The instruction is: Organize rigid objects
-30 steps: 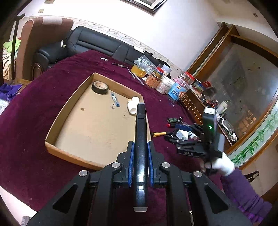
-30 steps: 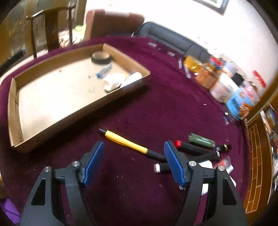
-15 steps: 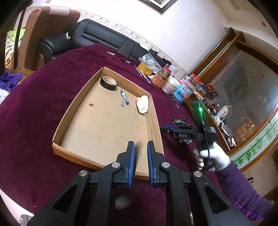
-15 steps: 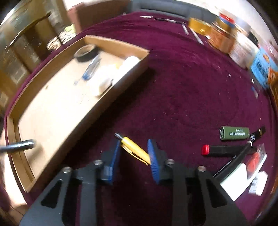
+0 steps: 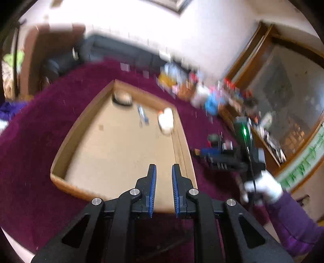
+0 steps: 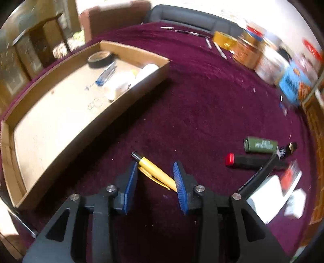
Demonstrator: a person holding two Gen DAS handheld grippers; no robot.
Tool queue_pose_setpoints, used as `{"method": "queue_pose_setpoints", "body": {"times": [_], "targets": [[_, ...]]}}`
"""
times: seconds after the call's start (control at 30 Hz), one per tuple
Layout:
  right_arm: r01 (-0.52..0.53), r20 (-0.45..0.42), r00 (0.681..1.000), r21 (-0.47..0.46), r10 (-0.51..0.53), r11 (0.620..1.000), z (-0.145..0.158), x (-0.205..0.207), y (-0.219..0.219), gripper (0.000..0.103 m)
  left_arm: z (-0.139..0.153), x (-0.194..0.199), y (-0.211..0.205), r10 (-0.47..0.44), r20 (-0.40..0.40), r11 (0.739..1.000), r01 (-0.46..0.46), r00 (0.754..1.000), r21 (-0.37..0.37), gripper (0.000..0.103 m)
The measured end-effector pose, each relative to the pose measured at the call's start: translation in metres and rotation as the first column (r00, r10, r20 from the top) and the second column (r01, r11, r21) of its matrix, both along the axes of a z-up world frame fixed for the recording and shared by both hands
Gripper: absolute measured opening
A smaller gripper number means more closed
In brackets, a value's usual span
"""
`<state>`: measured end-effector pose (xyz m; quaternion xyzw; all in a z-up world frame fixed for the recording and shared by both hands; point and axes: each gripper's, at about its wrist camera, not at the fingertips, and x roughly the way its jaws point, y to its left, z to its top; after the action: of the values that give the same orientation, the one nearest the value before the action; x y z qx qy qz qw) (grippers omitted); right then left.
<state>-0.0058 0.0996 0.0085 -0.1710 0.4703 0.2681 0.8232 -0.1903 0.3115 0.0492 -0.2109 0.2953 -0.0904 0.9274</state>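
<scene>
A shallow cardboard tray (image 5: 66, 133) (image 6: 66, 129) lies on the maroon cloth; it holds a tape roll (image 6: 100, 58), a blue pen (image 6: 106, 73) and white tubes (image 6: 129, 81). My left gripper (image 5: 163, 172) hangs over the tray's near right corner, jaws slightly apart and empty. My right gripper (image 6: 156, 172) is low over the cloth, its jaws around a yellow screwdriver (image 6: 156, 173) that lies slanted between them; the right pad touches it, the left pad is apart. The right gripper also shows in the left wrist view (image 5: 204, 151), blurred.
Right of the screwdriver lie a green cylinder (image 6: 260, 144), a black marker with a red cap (image 6: 253, 160), a black pen (image 6: 261, 174) and white packets (image 6: 269, 192). Jars and boxes (image 6: 249, 50) stand along the cloth's far right edge. A dark sofa (image 6: 188, 17) sits behind.
My left gripper let go of the black tool it held a second ago and now hangs empty. My right gripper came down and narrowed around the yellow screwdriver.
</scene>
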Motion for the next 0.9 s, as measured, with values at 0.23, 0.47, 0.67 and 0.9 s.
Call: {"method": "queue_pose_setpoints", "body": {"times": [0.23,0.47,0.67,0.9], "targets": [[0.061,0.002,0.998,0.051,-0.061,0.997,0.0,-0.003,-0.008,0.022,-0.027,0.009,-0.026,-0.012,0.045,0.999,0.01,0.999,0.042,0.024],[0.129,-0.099,0.989,0.281,-0.105,0.951,0.016,0.004,-0.033,0.013,-0.013,0.002,-0.006,-0.025,0.015,0.999,0.025,1.0,-0.025,0.024],[0.134,-0.133,0.988,0.443,-0.083,0.886,0.031,-0.004,-0.042,0.012,0.005,-0.019,0.006,-0.036,0.026,0.997,0.034,0.999,0.07,0.035],[0.084,-0.08,0.996,0.507,-0.05,0.858,0.057,-0.02,-0.036,0.012,-0.01,-0.04,-0.017,-0.125,-0.065,0.93,0.14,0.99,0.339,0.035]]}}
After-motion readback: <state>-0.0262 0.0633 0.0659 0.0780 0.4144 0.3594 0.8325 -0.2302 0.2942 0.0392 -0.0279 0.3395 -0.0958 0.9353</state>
